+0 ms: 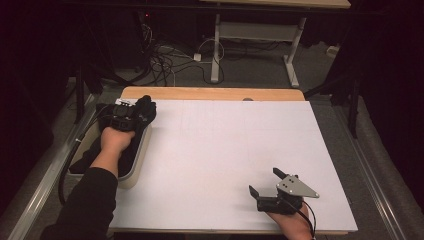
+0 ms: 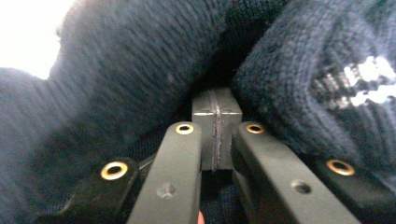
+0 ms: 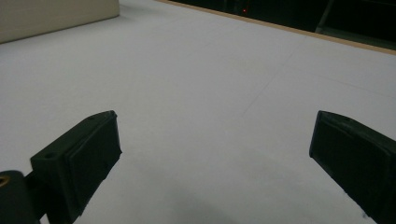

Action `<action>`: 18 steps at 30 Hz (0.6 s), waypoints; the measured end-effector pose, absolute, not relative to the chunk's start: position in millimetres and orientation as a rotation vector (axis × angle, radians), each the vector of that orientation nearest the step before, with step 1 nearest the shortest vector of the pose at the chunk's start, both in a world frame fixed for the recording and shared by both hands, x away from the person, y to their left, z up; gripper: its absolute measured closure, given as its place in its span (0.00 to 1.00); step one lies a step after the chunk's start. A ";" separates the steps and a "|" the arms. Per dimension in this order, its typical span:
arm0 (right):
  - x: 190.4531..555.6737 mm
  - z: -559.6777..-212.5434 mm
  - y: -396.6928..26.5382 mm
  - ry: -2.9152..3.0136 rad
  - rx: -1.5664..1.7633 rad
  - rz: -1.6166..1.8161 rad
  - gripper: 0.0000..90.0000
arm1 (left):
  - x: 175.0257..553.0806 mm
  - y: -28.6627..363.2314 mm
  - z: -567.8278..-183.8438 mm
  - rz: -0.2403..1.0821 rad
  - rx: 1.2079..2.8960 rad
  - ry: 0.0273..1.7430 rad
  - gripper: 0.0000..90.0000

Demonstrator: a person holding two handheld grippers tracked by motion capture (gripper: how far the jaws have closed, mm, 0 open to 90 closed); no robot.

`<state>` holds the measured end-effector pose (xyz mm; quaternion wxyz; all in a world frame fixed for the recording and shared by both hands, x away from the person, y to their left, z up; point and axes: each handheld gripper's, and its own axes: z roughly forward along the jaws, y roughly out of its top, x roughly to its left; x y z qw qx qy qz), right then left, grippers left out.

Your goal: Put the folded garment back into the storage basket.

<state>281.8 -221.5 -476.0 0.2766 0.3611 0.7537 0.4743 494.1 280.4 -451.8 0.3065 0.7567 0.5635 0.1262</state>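
Here left gripper (image 2: 215,135) fingers clenched, buried in dark knit (image 2: 130,70); right gripper (image 3: 215,154) fingers released.

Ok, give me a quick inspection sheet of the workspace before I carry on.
Surface: white tabletop, bare in the middle.
Job's things: dark knit garment bunched in the cream bin at the table's left edge.
Clutter: nothing seen.
Grippers: left gripper over the bin, fingers shut among the knit; whether they pinch it, cannot tell. Right gripper open, empty, near the front edge.
Cables: tangle on the floor behind the table.
Surroundings: desk frame beyond, dark room.
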 end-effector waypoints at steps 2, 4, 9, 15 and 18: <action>282.0 -476.7 -221.3 2.029 0.969 1.272 0.03 | 494.8 280.3 -453.5 0.331 2.013 1.491 0.97; 282.2 -477.4 -220.8 2.032 0.973 1.270 0.03 | 495.6 280.0 -455.1 0.328 2.023 1.492 0.97; 282.3 -478.1 -219.6 2.035 0.969 1.268 0.03 | 499.6 277.5 -463.0 0.300 2.111 1.512 0.97; 281.8 -478.1 -220.0 2.034 0.971 1.267 0.03 | 500.6 277.4 -465.2 0.283 2.111 1.524 0.97; 282.0 -478.4 -220.4 2.035 0.972 1.266 0.03 | 500.8 277.8 -465.4 0.280 2.112 1.521 0.97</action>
